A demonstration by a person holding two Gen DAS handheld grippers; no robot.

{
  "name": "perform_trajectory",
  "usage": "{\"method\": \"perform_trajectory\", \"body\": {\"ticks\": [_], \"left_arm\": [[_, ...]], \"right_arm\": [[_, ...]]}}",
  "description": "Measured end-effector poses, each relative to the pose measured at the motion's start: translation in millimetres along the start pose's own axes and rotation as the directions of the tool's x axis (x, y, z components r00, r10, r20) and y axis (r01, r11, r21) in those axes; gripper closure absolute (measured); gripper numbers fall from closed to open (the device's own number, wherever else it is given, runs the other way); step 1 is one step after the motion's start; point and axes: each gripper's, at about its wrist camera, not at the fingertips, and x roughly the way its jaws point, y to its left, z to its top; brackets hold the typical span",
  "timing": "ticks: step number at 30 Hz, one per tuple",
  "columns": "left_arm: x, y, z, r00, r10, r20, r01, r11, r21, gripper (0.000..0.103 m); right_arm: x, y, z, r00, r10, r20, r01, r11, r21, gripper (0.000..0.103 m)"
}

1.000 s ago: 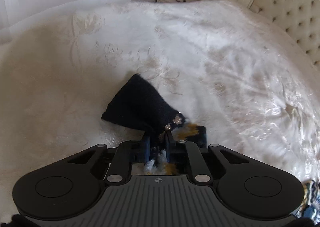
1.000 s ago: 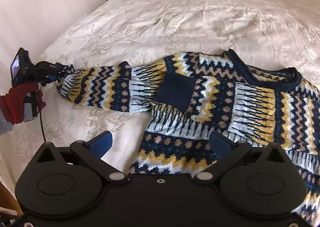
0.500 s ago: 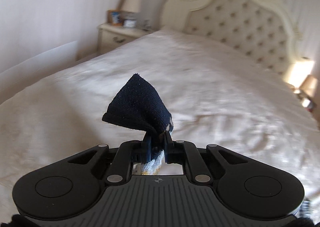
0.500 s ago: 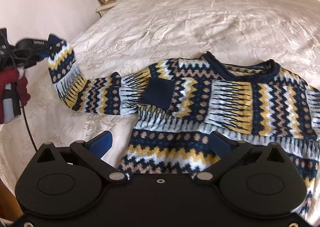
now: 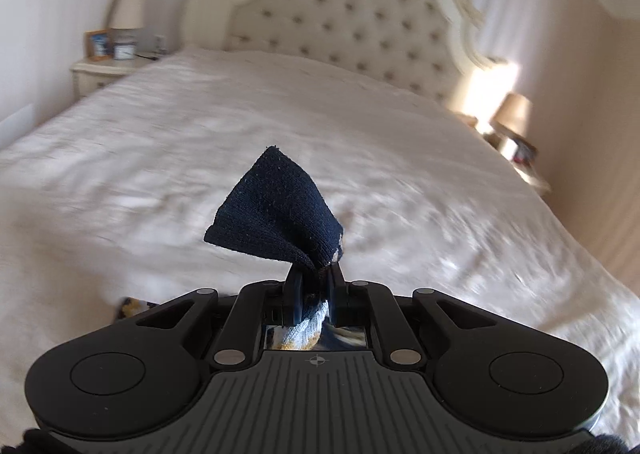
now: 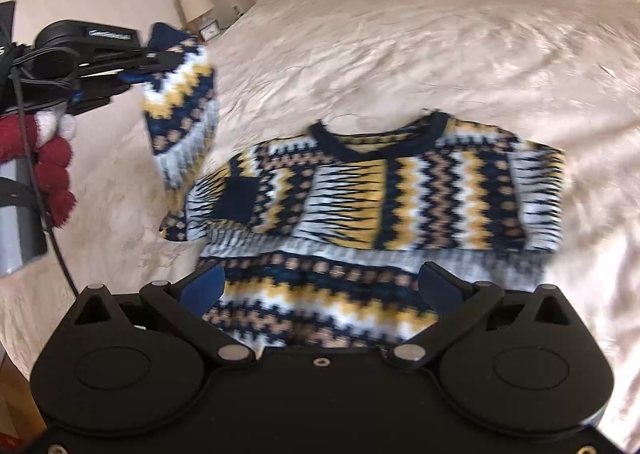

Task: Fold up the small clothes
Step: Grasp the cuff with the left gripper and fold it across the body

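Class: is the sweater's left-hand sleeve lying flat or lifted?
Lifted: the left gripper holds the sleeve by its cuff above the bed.

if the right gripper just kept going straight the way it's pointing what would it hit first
Most likely the patterned sweater spread on the bed: the open right gripper points down at its lower body, though depth is unclear.

Patterned sweater [image 6: 384,206] in navy, yellow, white and tan zigzags, lying flat on the bed [image 6: 400,54], neckline toward the headboard. One sleeve [image 6: 182,114] lifted off the bed, its navy cuff [image 5: 276,210] bunched and pinched, sticking upward.
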Motion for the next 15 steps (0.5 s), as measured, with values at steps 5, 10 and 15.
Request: {"method": "perform_trajectory", "body": {"ticks": [5, 10, 15], "left_arm": [[31, -62, -33, 0.995, -0.042, -0.087, 0.048, 0.997, 0.068, 0.092], [71, -106, -69, 0.97, -0.092, -0.224, 0.125, 0.982, 0.138, 0.083], [90, -129, -94, 0.931, -0.149, -0.332, 0.212, 0.964, 0.162, 0.046]], "right_arm": [[-17, -41, -6, 1.0, -0.009, -0.003, 0.009, 1.0, 0.03, 0.001], [-29, -69, -10, 1.0, -0.03, -0.001, 0.03, 0.998, 0.055, 0.001], [-36, -85, -10, 0.999, -0.044, 0.009, 0.043, 0.994, 0.097, 0.001]]}}
